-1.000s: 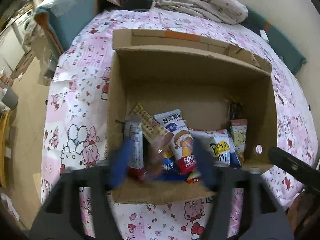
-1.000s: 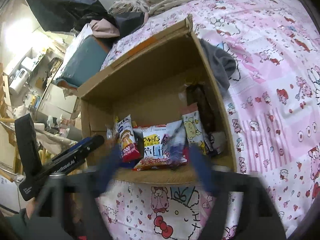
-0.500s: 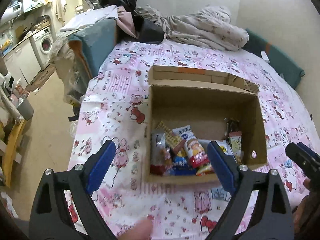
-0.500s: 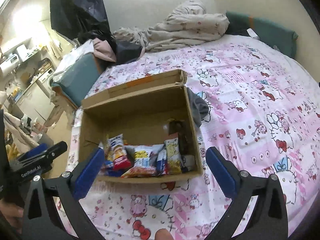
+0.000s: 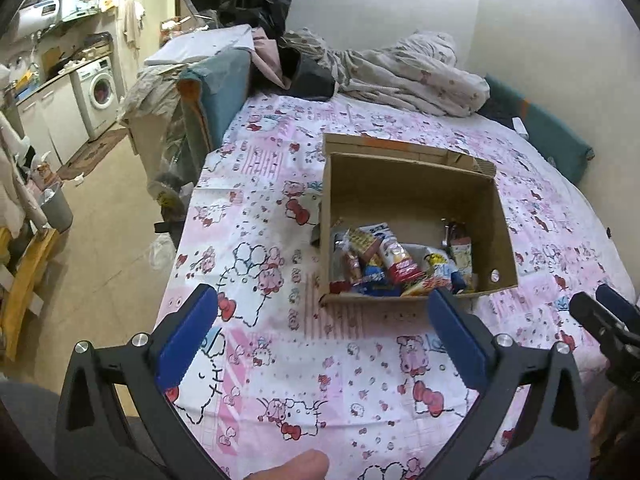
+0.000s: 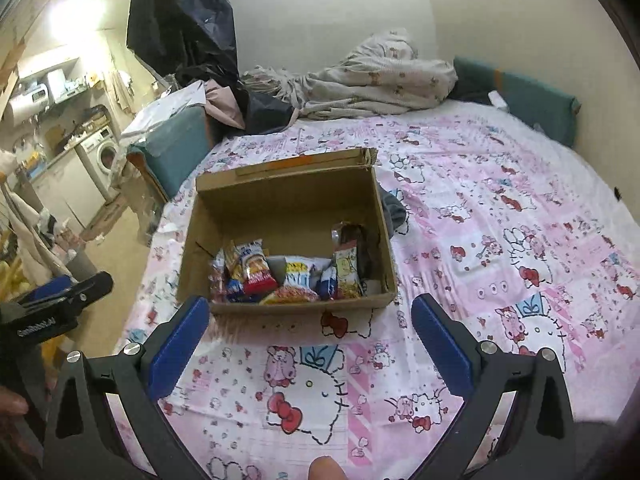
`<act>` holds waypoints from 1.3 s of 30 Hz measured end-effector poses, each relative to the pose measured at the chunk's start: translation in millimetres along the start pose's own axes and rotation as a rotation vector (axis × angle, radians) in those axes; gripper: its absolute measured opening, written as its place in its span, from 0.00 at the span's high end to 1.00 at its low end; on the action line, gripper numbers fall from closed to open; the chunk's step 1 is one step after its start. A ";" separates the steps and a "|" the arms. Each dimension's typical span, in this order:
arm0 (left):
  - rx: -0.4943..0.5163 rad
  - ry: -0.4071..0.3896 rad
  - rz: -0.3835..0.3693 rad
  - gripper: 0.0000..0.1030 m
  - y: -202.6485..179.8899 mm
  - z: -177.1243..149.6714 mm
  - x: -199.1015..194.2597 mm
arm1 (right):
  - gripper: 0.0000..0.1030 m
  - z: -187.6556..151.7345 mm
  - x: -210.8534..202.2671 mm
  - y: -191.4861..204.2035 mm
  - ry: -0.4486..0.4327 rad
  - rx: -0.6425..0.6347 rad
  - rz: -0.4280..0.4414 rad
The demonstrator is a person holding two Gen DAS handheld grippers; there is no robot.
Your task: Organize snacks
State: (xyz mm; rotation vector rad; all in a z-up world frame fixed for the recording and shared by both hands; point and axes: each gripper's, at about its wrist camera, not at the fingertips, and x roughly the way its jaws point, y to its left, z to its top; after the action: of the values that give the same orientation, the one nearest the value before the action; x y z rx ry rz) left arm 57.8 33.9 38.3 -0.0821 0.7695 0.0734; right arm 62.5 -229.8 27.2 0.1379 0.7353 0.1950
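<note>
An open cardboard box (image 5: 408, 184) sits on the pink cartoon-print bedspread; it also shows in the right wrist view (image 6: 288, 196). Several snack packets (image 5: 396, 264) lie along its near side, also seen in the right wrist view (image 6: 288, 276). My left gripper (image 5: 320, 320) is open and empty, held back from the box, above the bedspread. My right gripper (image 6: 310, 328) is open and empty, also back from the box's near wall. The right gripper's tip shows at the left wrist view's right edge (image 5: 600, 320); the left gripper shows in the right wrist view (image 6: 60, 300).
A crumpled blanket (image 5: 408, 76) and dark clothes (image 5: 308, 72) lie at the bed's far end. A teal cushion (image 5: 540, 136) runs along the wall. A grey cloth (image 6: 394, 210) lies beside the box's right wall. The bed's left edge drops to the floor (image 5: 100, 240).
Both grippers have pulled back and up from the box. The snacks stay in the box. Both grippers stay open and empty.
</note>
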 end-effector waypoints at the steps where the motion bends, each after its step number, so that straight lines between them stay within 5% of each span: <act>1: 0.001 -0.009 0.000 0.00 0.8 -2.4 -0.3 | 0.00 -2.7 2.0 1.6 0.002 -0.004 -0.001; 13: 0.046 -0.025 -0.053 0.00 -14.0 -10.9 2.9 | 0.00 -6.5 19.1 10.6 -0.006 -0.038 -0.061; 39: 0.065 -0.003 -0.038 0.00 -15.3 -17.2 6.1 | 0.00 -5.6 12.4 12.4 -0.035 -0.052 -0.097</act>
State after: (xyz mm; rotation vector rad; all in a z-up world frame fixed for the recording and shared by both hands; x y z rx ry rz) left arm 51.7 17.2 22.5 -0.0351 0.7664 0.0128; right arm 66.1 -214.6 17.3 0.0560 0.7001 0.1183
